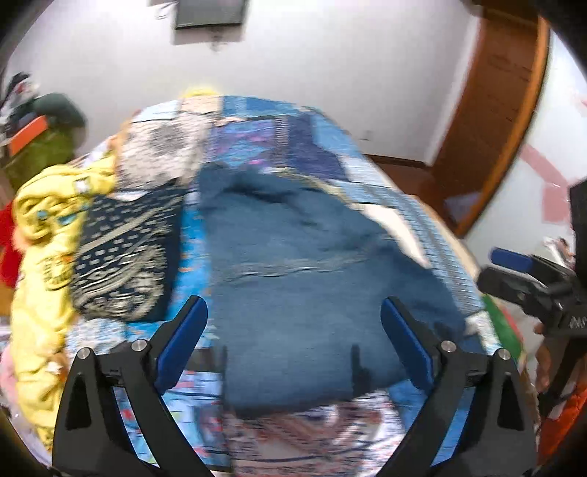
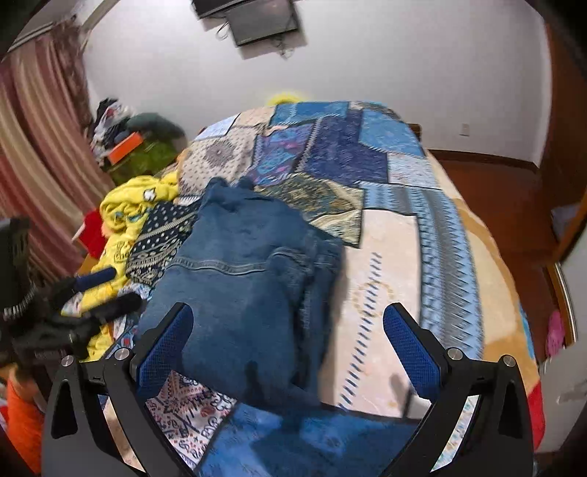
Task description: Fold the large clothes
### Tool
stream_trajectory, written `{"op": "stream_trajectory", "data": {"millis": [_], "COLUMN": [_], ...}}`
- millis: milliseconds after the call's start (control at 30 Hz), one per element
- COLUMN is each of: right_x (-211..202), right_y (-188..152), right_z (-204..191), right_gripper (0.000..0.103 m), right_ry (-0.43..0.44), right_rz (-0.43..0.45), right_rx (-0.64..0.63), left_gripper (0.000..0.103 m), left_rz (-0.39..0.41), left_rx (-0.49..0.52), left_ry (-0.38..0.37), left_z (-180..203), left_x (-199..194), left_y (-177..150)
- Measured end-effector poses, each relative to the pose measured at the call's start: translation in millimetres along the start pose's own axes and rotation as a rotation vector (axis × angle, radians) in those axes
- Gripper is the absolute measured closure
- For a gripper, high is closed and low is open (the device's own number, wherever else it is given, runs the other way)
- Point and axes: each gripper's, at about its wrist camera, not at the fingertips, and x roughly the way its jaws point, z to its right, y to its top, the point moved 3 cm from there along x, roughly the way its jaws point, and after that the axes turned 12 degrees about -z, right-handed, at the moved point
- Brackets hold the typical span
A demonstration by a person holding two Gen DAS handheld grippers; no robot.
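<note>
Hovering above the bed, the left tool is seen with its blue-padded fingers spread wide and nothing held between them; the right tool is likewise released, its jaws parted and empty. Between and beneath both pairs of fingers, the folded blue jeans are laid flat on the patchwork bedspread, their near edge lying close to the foot of the bed and their far end bunched toward the middle. In the right wrist view, the jeans are shown with a stitched seam running across them and a stacked, layered edge along their right side. To the right of that edge, a broad stretch of bare bedspread is left open up to the bed's right border, beyond which brown floor is seen. On the jeans' left side, a dark patterned cloth is found just beside them, and a crumpled yellow garment is heaped beyond it along the bed's left edge, so that side is crowded. A white wall is seen past the far end of the bed, with a dark screen mounted on it. The left view is blurred.
</note>
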Motion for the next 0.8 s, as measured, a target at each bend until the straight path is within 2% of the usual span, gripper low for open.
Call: {"op": "stream_trajectory", "data": {"millis": [133,267,333,400,567,633,700,800], "right_x": [34.6,68.1,74.5,76.6,66.2,56.6,49.4,41.0], "right_y": [-4.4,-22.6,-35.6,-45.7,-52.0,-47.0,-40.3,-27.2], "right_z": [-1.2,22.6,37.9,44.6,48.1,51.9,53.8,56.0], "right_gripper": [0.0,0.0,0.0,0.0,0.0,0.0,0.0,0.0], "right_ry": [-0.017,-0.038,0.007,0.009,0.005,0.02,0.021,0.035], "right_rz": [-0.066,-0.194,-0.233,-0.255,-0.269,-0.248,-0.222,-0.179], "right_rx": [-0.026,0.029,0.092,0.111,0.059,0.074,0.084,0.099], "left_gripper": [0.007,0.007,0.006,0.001,0.001,0.001,0.001,0.001], "left_rz": [-0.059,-0.136,-0.131,-0.108,-0.1,-0.102,-0.081,-0.059], "left_rx": [-0.042,-0.048,-0.038,-0.037,-0.026,-0.013,0.016,0.062], "left_ry": [0.052,0.092,0.078,0.079,0.097,0.119,0.175,0.183], "left_z": [-29.8,-45.8,-49.5,-53.2,-57.7,-57.1,-56.4,-56.8], "left_x": [22.0,53.5,55.3,55.2,50.8,47.3,41.8,36.9], "left_y": [-6.3,-23.7,-33.7,-40.1,-40.3,-37.2,-32.1,-21.2]}}
